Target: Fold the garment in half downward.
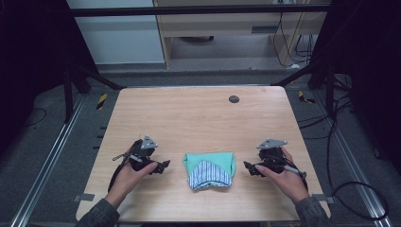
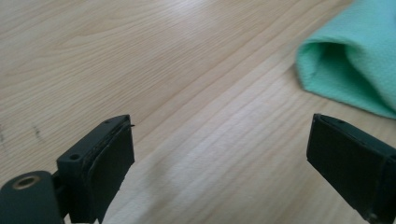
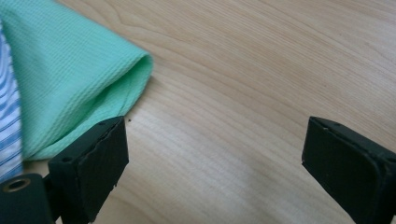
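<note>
Black-jawed left tool and right tool wide apart (both empty), flanking folded green cloth.

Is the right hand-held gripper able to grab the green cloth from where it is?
Probably yes. The right hand-held gripper is open, just beside the green cloth, with bare table between them and nothing in the way.

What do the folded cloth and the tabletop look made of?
Cloth: soft knit fabric, matte mint green with a fine waffle-like rib in the right gripper view; a blue and white striped woven-looking part lies on it. Likely cotton, not certain. Tabletop: pale wood grain, smooth with low sheen; could be laminate rather than solid wood.
</note>
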`<control>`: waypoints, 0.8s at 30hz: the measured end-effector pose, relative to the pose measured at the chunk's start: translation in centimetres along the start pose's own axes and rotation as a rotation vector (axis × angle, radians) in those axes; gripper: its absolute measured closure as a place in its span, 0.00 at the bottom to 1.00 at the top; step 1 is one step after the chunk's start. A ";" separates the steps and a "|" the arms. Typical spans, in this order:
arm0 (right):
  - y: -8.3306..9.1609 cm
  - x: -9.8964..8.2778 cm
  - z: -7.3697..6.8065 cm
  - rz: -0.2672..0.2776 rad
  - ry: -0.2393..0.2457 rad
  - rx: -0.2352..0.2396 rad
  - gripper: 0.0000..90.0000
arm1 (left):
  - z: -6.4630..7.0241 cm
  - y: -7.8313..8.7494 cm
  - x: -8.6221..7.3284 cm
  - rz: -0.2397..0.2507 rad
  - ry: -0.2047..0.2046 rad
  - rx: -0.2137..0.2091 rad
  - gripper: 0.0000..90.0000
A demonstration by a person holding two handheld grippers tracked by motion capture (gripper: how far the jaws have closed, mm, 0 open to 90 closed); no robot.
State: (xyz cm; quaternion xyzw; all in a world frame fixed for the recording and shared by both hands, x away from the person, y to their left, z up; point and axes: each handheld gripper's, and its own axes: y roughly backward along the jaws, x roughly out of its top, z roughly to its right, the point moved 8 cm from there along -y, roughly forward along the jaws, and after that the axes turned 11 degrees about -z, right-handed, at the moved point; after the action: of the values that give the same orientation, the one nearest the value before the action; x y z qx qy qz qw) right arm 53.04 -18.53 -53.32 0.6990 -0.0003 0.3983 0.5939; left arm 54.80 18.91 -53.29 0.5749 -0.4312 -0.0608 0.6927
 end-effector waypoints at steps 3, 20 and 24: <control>-0.6 0.4 0.6 -0.002 -0.016 0.006 0.09 | -1.4 -0.5 -0.2 -0.009 0.025 0.017 0.08; -3.1 1.6 3.6 -0.002 -0.079 -0.048 0.08 | -5.4 -2.4 -0.4 0.016 0.125 0.102 0.08; -3.3 1.9 4.8 0.026 -0.135 -0.077 0.06 | -6.1 -2.8 -0.6 0.014 0.155 0.105 0.07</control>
State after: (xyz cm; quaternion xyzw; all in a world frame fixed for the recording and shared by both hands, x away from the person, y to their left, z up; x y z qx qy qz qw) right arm 58.55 -20.62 -54.95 0.7009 -0.0648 0.3575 0.6138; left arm 59.66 22.86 -55.81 0.6102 -0.3828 0.0116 0.6935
